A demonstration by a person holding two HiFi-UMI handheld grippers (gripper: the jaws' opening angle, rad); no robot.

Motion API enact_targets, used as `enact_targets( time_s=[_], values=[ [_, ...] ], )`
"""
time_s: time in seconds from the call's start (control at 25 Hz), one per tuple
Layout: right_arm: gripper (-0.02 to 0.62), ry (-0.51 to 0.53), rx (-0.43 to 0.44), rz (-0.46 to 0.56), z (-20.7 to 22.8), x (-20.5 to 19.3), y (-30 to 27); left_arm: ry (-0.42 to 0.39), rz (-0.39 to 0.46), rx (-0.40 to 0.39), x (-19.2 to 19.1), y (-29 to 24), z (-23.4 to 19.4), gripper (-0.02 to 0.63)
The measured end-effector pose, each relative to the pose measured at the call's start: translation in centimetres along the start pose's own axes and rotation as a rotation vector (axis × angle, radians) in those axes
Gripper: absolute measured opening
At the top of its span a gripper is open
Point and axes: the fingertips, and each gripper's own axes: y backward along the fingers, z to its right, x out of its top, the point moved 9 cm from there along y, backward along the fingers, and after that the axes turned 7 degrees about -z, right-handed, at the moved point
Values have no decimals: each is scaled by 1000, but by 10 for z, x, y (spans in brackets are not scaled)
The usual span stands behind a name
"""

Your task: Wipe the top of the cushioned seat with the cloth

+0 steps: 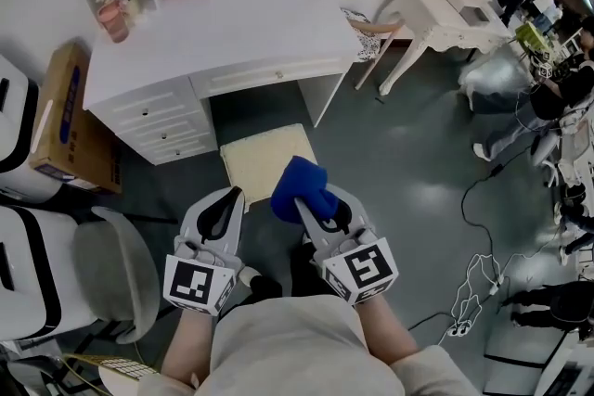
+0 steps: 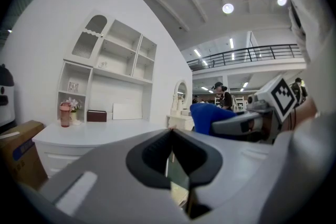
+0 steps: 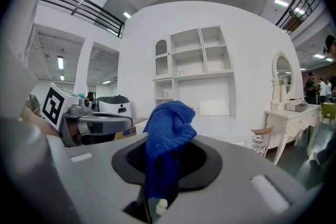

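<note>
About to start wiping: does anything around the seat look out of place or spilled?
Nothing stands out. The cushioned seat is bare and unstained in front of the desk. The blue cloth is bunched but clamped in the right gripper, and the left gripper is shut on nothing.

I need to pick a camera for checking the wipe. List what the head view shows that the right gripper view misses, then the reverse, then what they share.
Head view only: the cream square cushioned seat on the floor in front of the desk, beyond both grippers.
Right gripper view only: the tail of the blue knitted cloth running down between the jaws of the right gripper, which are closed on it, and a black balcony railing overhead.
Both: the cloth, the white desk, and the left gripper with its marker cube.
</note>
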Motion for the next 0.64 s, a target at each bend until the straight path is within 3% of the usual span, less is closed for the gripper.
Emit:
enact_targets(
  time_s=[0.64],
  values=[
    [97,6,0,-1,-8,-1,0,1,5,-4,-2,5,-1,-1]
  ],
)
